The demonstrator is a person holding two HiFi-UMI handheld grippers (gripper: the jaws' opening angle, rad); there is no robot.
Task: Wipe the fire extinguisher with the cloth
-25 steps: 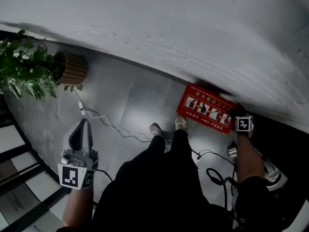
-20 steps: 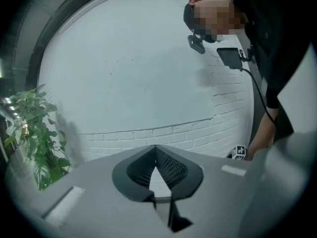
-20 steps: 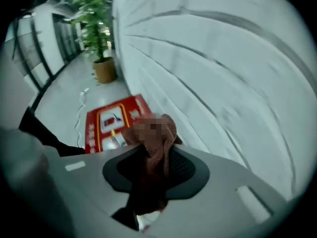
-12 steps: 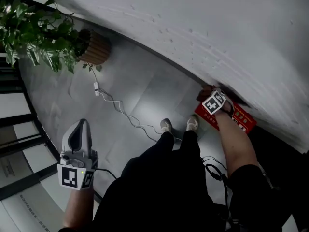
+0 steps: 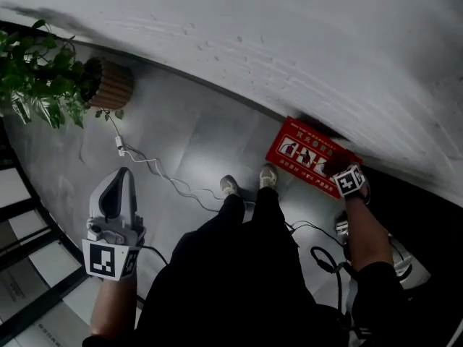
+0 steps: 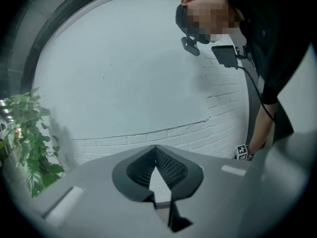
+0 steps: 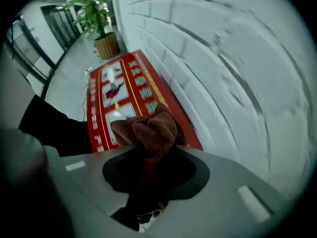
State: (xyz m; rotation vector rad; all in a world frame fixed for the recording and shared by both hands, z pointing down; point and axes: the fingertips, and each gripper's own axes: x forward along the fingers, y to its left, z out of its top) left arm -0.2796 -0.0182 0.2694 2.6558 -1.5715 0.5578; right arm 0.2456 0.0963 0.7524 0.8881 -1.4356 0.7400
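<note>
The right gripper (image 7: 154, 150) holds a brown cloth (image 7: 151, 128) tight between its jaws. It points down at the red fire extinguisher box (image 5: 304, 152). The box lies on the floor (image 5: 181, 136) against the white brick wall (image 5: 289, 42), right of the middle in the head view. The cloth is right over the box, but I cannot tell if it touches. The left gripper (image 6: 156, 150) is closed with nothing in it, at the lower left. A green plant (image 5: 36, 85) stands at the upper left.

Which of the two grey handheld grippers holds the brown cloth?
The right gripper, clamped on the bunched brown cloth; the left gripper is shut on nothing.
</note>
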